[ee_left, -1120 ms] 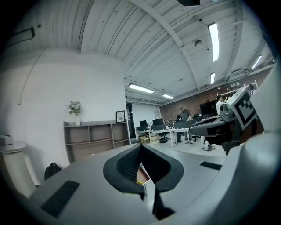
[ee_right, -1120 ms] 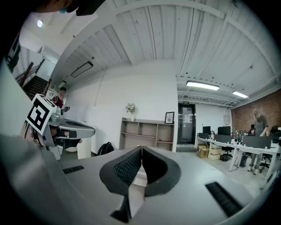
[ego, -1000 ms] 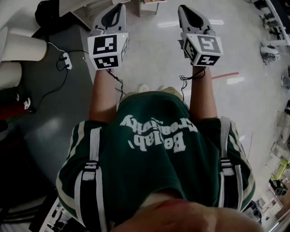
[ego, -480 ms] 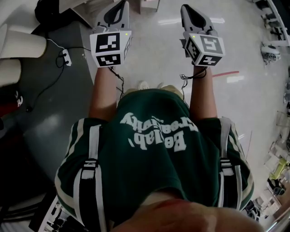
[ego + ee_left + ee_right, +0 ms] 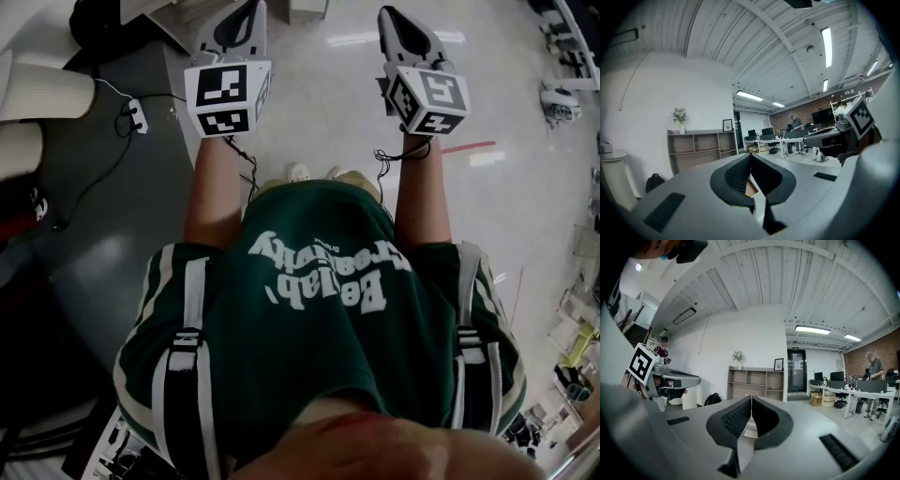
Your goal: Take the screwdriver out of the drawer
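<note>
The grey two-jaw left gripper [image 5: 750, 156] and its twin, the right gripper [image 5: 751, 398], each had black ribbed jaws pressed together on nothing, pointing level across an office. Ahead stood an open brown wooden shelf unit [image 5: 757, 383], a potted plant [image 5: 737, 356] on top; its compartments' contents were too small to tell. Neither gripper had shifted from a second earlier. No view showed the screwdriver or the drawer, so its place and heading could not be told.

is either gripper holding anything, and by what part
Nothing is held. The left gripper and the right gripper each have their jaws shut tip to tip, with nothing between them.
</note>
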### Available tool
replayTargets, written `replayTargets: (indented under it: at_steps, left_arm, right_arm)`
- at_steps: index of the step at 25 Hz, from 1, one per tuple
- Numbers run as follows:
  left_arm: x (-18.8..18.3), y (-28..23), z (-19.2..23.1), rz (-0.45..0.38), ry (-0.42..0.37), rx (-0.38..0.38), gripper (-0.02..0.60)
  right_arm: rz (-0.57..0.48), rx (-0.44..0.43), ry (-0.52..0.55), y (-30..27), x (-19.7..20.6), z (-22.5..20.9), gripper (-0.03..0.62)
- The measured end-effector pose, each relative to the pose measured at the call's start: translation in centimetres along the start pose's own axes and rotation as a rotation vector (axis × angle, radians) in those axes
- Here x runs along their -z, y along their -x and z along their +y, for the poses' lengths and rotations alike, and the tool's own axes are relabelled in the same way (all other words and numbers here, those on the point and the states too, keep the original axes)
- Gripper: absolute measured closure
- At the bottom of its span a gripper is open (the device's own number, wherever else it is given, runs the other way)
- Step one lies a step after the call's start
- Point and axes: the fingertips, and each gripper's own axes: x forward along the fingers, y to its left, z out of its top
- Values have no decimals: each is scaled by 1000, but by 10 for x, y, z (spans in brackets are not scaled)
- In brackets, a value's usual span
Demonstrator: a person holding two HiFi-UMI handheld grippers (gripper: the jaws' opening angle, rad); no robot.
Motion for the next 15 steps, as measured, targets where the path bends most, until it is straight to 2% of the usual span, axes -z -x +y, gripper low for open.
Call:
replayTargets:
  at_steps: [4, 9, 15]
  left_arm:
    - [2, 0, 8, -5, -2, -19, 563]
    - [1, 24, 15, -12, -8, -34, 563]
    - [5, 15, 20, -3, 3, -32, 563]
  right_arm:
    - [-13, -11, 6, -6, -1, 4, 559]
    - [-23, -18, 21, 6, -7, 24, 559]
    - [-14, -16, 33, 0, -8, 21, 559]
